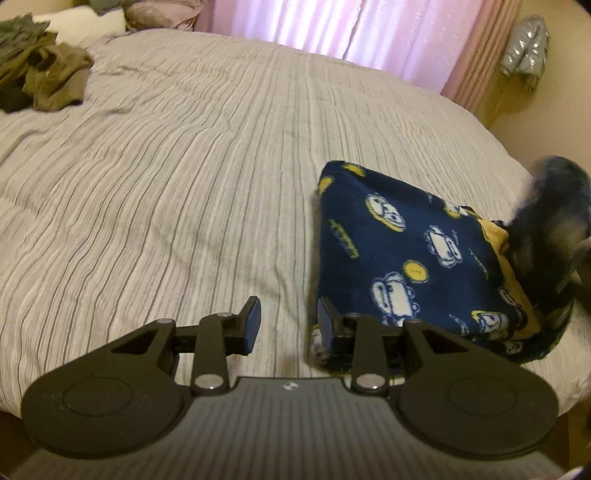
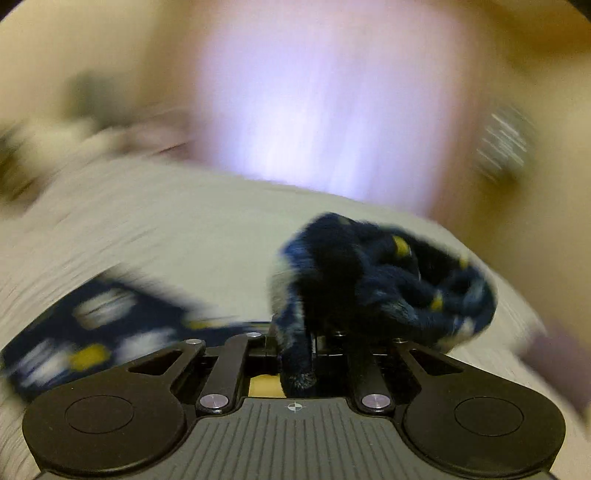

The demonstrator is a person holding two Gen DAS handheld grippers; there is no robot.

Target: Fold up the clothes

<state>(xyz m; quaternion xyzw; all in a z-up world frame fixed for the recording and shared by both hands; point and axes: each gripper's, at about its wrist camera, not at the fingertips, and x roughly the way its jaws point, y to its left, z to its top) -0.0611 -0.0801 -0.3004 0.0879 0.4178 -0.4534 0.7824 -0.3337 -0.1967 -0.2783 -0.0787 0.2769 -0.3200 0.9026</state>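
left tongs (image 1: 284, 325): jaws apart, nothing between them. Bottom centre of the left wrist view, low over the bed; right finger sits just at the near-left corner of the garment.
right tongs (image 2: 312, 345): clamped on a bunched wad of the navy fleece garment (image 2: 384, 284); a strip of the fleece hangs down between the fingers at centre frame. View heavily motion-blurred.
garment: navy fleece with white and yellow cartoon print (image 1: 406, 254), folded flat on the bed at centre-right of the left wrist view. Yellow lining shows at its right edge. A blurred dark part rises at the far right edge of the frame.
bed (image 1: 184, 166): grey-striped cover, fills most of the left wrist view.
other clothes (image 1: 44, 77): olive/brown heap, upper left, well apart from the garment.
curtain (image 1: 351, 29): pink, top centre behind the bed.
silver jacket (image 1: 524, 51): hanging, upper right.
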